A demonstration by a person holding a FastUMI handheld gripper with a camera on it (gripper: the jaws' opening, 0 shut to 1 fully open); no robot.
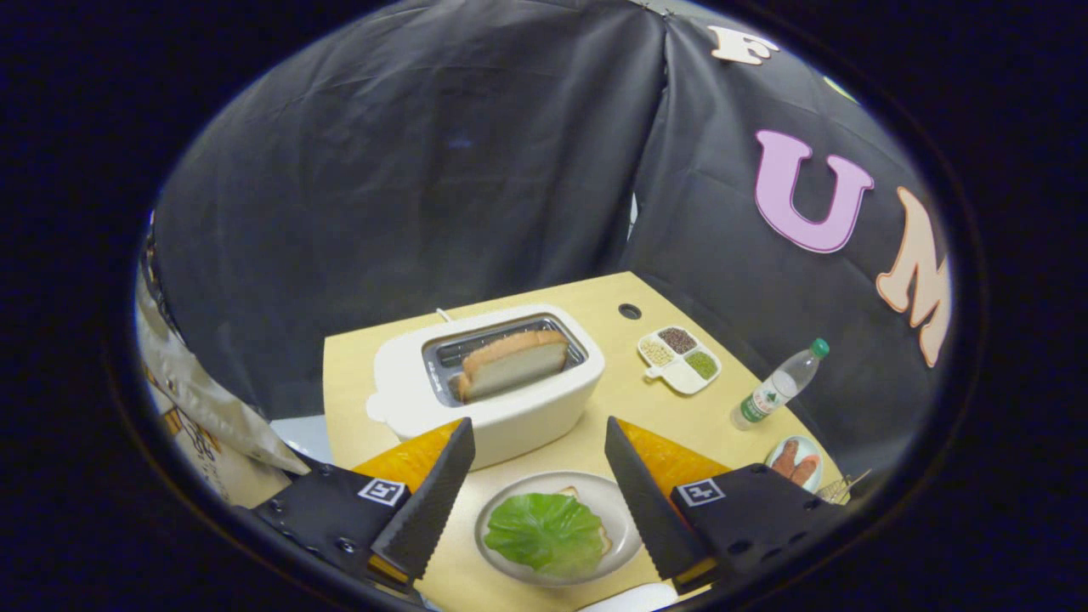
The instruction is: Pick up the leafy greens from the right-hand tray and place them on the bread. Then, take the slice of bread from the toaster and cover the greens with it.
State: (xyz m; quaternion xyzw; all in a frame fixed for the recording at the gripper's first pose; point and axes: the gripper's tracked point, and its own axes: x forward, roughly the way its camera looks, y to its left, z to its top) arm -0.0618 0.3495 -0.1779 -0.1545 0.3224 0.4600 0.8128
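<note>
The gripper view looked down over a pale wooden table [595, 442] from above, with the gripper [541, 463] hanging over its near edge, its two fingers spread wide apart and holding nothing. Between the fingers, and lower than their tips, sat a round plate [625, 518] carrying the leafy greens [546, 531], which lay spread flat over a slice of bread [568, 492]; only a thin crust edge of that slice peeked out beyond the leaf and at its right side, so its full outline was hidden. The near rim of the plate was partly cut off below the fingers. Just beyond the fingertips stood a white toaster [501, 408], its lower front corners masked by the fingers, and a second slice of bread [514, 364] leaned tilted in the slot, its lower part sunk out of sight. To the right of the toaster lay a small divided dish [680, 361] with four compartments of what appeared to be grains or beans, too small to tell apart with certainty. Farther right a clear water bottle [778, 385] with a green cap stood near the table's edge. Beside the right finger's body a small round dish [795, 463] held two reddish-brown pieces, hard to identify, and a wiry metal object just beside it was mostly cut off. A round hole [630, 311] showed in the tabletop behind the toaster.
</note>
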